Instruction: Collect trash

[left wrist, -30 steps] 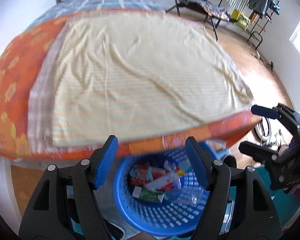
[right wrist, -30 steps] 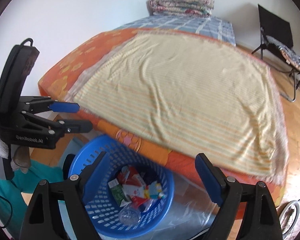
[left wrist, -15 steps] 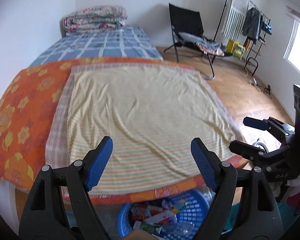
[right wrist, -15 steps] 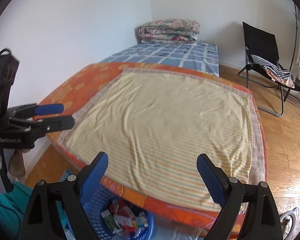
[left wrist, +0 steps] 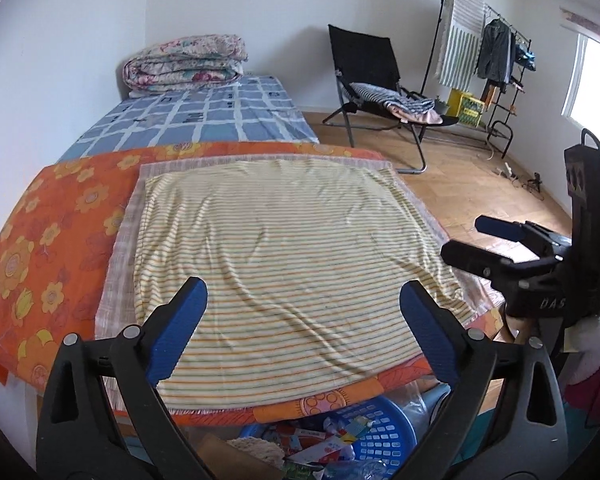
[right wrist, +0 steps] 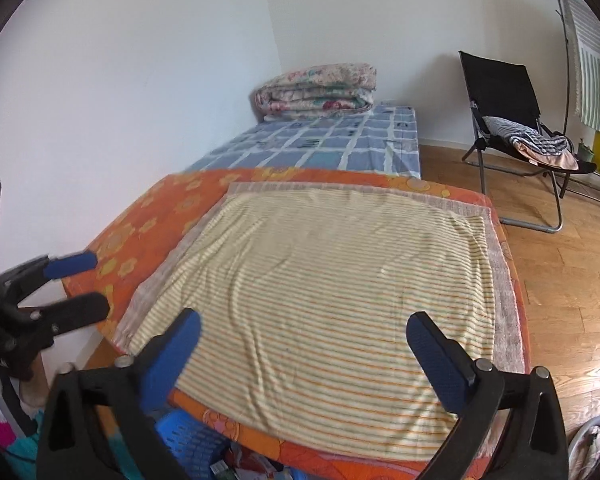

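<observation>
Hovering above the near edge of the bed [left wrist: 60, 240], the left tongs [left wrist: 302, 300] are standing wide with nothing between their blue pads; their jaws have just been opening further. The right tongs [right wrist: 302, 334] are likewise spread wide and empty, their jaws having just been opening too. Each pair is showing in the other's view: the right tongs are sitting at the right edge of the left wrist view, the left tongs at the left edge of the right wrist view.

The blue basket [left wrist: 380, 436] is sitting on the floor below the foot of the bed, low in the frame, beneath and slightly right of the left tongs and well apart from their tips. The trash [left wrist: 320, 440], a jumble of colourful wrappers and small cartons, is lying inside it. In the right wrist view only a blurred piece of the basket is peeking out at the bottom, under the left finger of the right tongs.

A yellow striped sheet [left wrist: 284, 264] is lying spread over an orange flowered cover on the bed, directly ahead of both tongs. A folded quilt [left wrist: 186, 62] is resting at the far end against the wall, and a black folding chair [left wrist: 374, 80] is standing on the wooden floor to the right.
</observation>
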A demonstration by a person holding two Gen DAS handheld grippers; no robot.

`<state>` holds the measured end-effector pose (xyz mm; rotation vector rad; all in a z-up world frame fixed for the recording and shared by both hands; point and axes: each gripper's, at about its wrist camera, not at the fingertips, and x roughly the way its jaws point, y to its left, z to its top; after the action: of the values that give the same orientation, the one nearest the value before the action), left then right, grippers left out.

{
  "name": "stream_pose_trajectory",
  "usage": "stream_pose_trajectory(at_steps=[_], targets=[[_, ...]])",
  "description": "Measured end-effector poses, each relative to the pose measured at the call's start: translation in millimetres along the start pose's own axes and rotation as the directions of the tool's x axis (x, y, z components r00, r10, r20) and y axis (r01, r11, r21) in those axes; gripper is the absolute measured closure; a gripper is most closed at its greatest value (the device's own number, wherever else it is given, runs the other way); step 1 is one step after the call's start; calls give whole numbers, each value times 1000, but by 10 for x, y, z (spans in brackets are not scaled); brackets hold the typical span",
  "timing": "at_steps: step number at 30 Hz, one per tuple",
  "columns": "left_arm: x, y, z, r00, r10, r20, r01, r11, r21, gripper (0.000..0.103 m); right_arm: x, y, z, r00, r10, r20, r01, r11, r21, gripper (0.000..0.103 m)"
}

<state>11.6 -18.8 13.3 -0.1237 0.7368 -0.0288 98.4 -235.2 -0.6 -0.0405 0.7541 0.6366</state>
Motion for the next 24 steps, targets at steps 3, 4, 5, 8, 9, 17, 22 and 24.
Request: stream_pose_trajectory(at_steps=[3,4,5,8,9,17,22,24], targets=[[34,42,-26,1000,-4,-19,3,1000,-30,4,43,-30,25,1000,-2,-6,2,1000,14,0],[42,50,-28,1000,-5,-25,4,999,-36,4,52,-30,31,1000,-2,-6,2,1000,17,0],[50,57,-30,1000,-3,-31,2,999,-40,4,62,-28,34,1000,-2,-7,2,1000,18,0],[54,77,-40,999,5,-32,-6,999,-50,2,70,-23,40,1000,3,-5,-3,1000,10,0],[54,86,-44,1000,0,-31,-2,998,-57,2,72,-5,29,1000,3,-5,-3,1000,5,0],[37,126,-46,1000,10,-24,-12,997,-78,1,87,73,-15,1000,-9,-3,9,1000,-21,0],[45,160,-42,1000,9,-25,-12,995,-97,1,80,48,-36,1000,-16,-6,16,1000,-13,0],[53,164,-44,1000,10,-28,-13,995,-100,1,83,37,-42,1000,-14,-10,14,1000,-9,0]])
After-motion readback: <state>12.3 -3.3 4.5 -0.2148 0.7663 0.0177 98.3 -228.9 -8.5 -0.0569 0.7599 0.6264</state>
